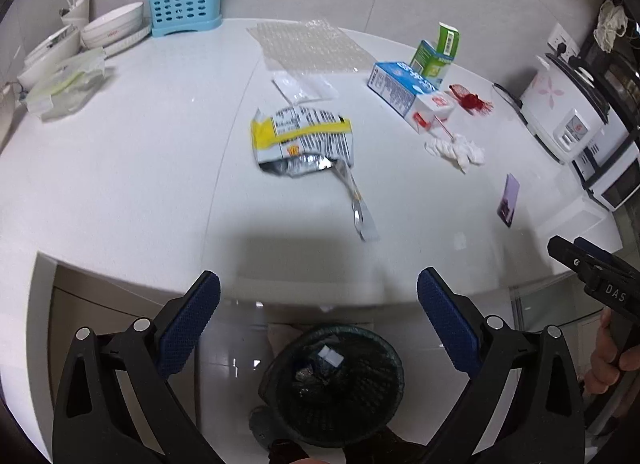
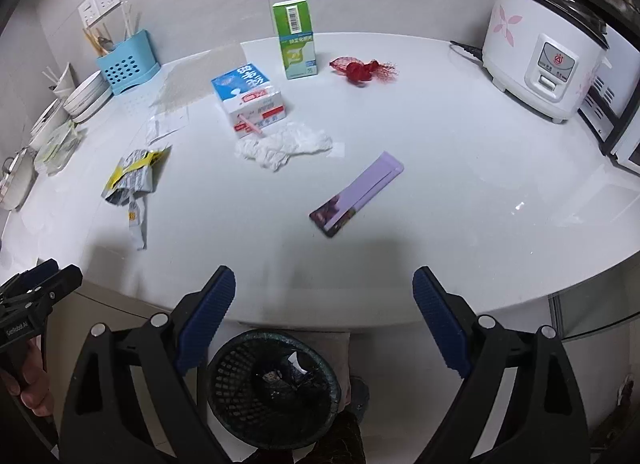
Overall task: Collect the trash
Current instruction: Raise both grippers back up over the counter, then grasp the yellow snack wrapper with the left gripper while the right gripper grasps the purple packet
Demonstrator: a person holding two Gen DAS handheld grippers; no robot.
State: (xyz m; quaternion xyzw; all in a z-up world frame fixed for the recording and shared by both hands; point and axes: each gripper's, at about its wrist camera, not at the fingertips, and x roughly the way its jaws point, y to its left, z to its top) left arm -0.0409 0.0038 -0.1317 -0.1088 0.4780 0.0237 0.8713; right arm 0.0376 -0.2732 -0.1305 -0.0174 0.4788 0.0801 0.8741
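Both grippers hang open and empty above a black mesh bin (image 1: 332,384) (image 2: 276,388) on the floor, which holds a few scraps. My left gripper (image 1: 319,296) and right gripper (image 2: 324,296) sit just off the white counter's front edge (image 2: 320,264). On the counter lie a torn yellow and silver wrapper (image 1: 302,140) (image 2: 134,178), a crumpled white tissue (image 1: 456,150) (image 2: 286,146), a purple packet (image 2: 356,194) (image 1: 509,200), a blue and white carton (image 1: 408,94) (image 2: 250,98), a green box (image 2: 296,40) (image 1: 436,52), red netting (image 2: 362,69) (image 1: 470,100) and clear plastic sheets (image 1: 308,46).
A rice cooker (image 2: 540,52) and a microwave (image 1: 612,180) stand at the counter's right. Bowls (image 1: 114,28) and a blue cutlery holder (image 1: 184,4) stand at the back left. The other gripper shows at each view's edge, held by a hand (image 1: 612,360).
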